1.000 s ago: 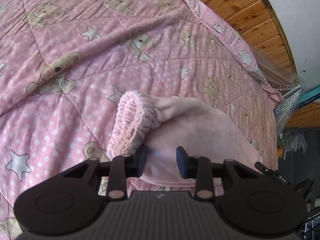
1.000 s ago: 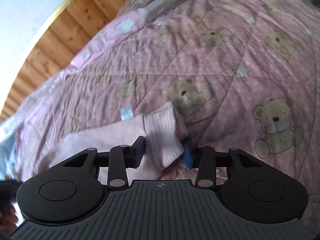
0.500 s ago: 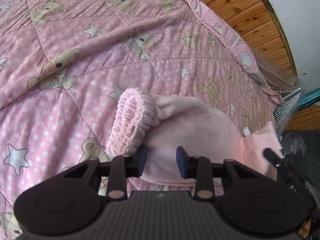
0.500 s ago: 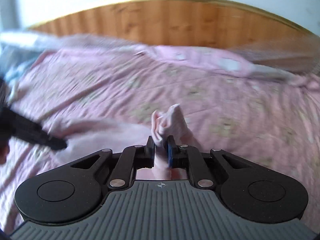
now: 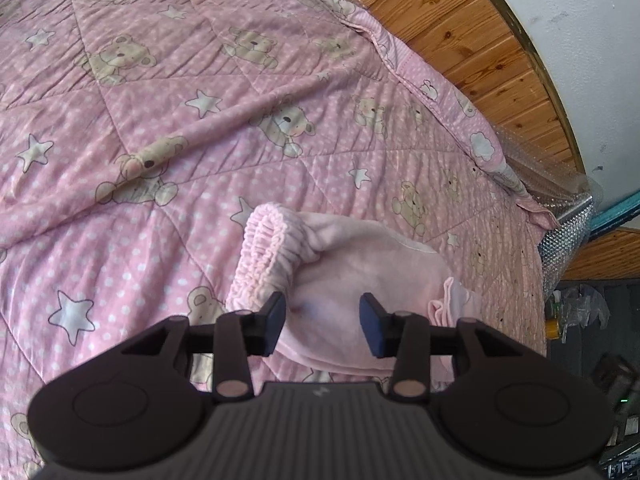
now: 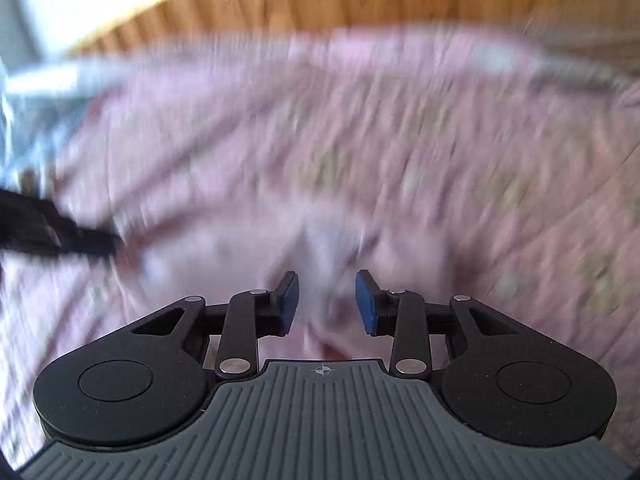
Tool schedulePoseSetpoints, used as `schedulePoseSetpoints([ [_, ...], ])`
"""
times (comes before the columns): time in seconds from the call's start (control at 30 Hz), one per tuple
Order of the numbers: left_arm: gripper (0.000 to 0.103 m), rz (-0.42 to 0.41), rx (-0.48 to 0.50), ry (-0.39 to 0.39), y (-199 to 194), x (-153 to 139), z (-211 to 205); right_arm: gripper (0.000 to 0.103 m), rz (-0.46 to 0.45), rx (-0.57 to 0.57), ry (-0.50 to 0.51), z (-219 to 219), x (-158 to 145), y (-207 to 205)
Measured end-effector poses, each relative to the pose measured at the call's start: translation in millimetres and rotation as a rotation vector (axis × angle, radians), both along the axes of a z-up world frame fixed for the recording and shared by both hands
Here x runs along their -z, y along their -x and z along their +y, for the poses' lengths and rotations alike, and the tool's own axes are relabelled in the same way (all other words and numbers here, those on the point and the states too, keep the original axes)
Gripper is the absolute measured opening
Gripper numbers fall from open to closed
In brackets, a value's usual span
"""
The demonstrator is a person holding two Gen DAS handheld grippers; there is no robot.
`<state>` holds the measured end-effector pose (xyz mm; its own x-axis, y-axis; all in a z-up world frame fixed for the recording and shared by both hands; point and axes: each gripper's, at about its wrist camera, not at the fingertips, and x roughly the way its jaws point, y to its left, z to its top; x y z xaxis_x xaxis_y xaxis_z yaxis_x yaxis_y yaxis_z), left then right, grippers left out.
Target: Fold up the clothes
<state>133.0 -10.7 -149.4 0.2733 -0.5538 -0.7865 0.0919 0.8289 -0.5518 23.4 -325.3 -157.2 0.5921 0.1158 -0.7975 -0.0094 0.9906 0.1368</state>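
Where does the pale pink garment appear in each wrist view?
Left wrist: pale pink garment lies low centre, above the open left gripper.
Right wrist: a blurred pale shape just above the open right gripper.
Shared landmark: wooden headboard.

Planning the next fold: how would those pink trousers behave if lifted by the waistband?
The pink trousers would likely droop limply; the soft cloth already lies creased. They look light and thin. The gathered elastic waistband probably bunches and stretches rather than slipping.
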Motion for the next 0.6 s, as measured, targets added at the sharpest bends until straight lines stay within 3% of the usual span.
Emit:
schedulePoseSetpoints([
  [0.07, 0.046, -0.022, -0.053, -0.037, 3, -4, 10, 0.038, 0.035, -0.022, 0.054, 9, -3, -4],
  [0.1, 0.054, -0.036, -0.088, -0.062, 4, -6, 16, 0.038, 0.019, -0.024, 0.060, 14, -10, -3],
  [0.17, 0.060, -0.022, -0.135, -0.058, 3, 0, 26, 0.044, -0.043, -0.035, 0.052, 26, -27, 2],
  [0.23, 0.060, 0.027, -0.146, -0.020, -3, 13, 30, 0.047, -0.085, -0.048, 0.029, 39, -39, 1],
  [0.37, 0.059, 0.067, -0.129, 0.066, -8, 30, 21, 0.048, -0.080, -0.081, -0.088, 70, -42, -25],
  [0.47, 0.060, 0.104, -0.202, 0.178, -3, 39, 27, 0.059, -0.085, 0.001, -0.236, 70, -53, -47],
  [0.6, 0.059, 0.118, -0.278, 0.253, 4, 49, 34, 0.063, -0.061, 0.055, -0.328, 72, -57, -68],
])
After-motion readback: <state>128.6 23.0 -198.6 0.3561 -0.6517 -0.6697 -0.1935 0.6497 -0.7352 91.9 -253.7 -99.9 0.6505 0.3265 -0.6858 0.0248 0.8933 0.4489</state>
